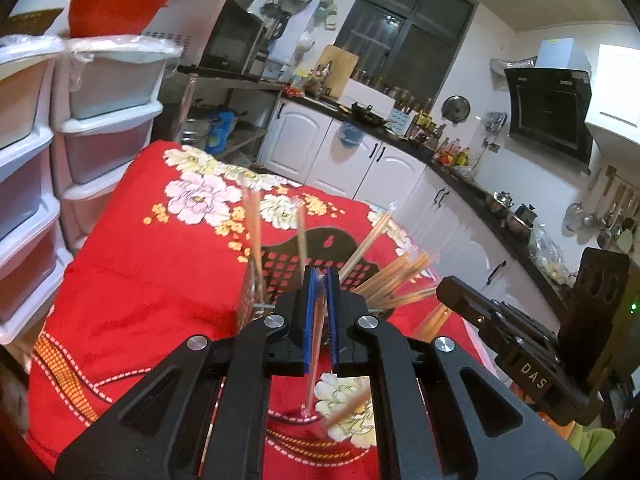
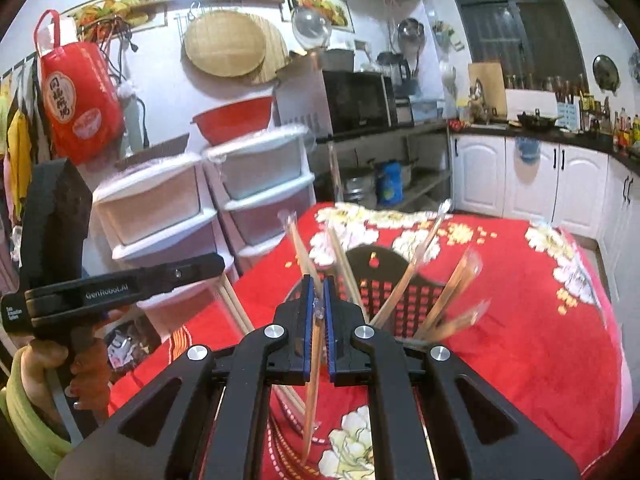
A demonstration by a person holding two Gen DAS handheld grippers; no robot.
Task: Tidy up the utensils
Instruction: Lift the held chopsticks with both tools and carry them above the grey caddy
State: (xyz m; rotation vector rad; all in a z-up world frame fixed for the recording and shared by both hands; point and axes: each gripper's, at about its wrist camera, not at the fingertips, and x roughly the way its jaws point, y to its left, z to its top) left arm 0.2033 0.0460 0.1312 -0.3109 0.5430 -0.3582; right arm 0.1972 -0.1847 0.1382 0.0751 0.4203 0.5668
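The fingers (image 1: 308,304) of the left gripper (image 1: 319,280) were closed on one wrapped chopstick pair (image 1: 316,344), and the right gripper (image 2: 319,284) was closed the same way on another pair (image 2: 314,364); each pair hung down below its pads, above the table.

To do this step well, I think each pair should be carried over the black holder (image 1: 320,248) and turned upright first, then lowered, because the holder was already crowded.

From large to small: the table (image 1: 132,264) wore a red cloth with flowers. White drawers (image 1: 100,120) stood beside its left edge, with a red bowl (image 1: 114,10) on top. The holder stood near the middle of the table. Many chopsticks (image 1: 400,276) leaned out of it to all sides, and these leaning ends could catch the new pairs. The wrappers look slippery, so the grip may slide.
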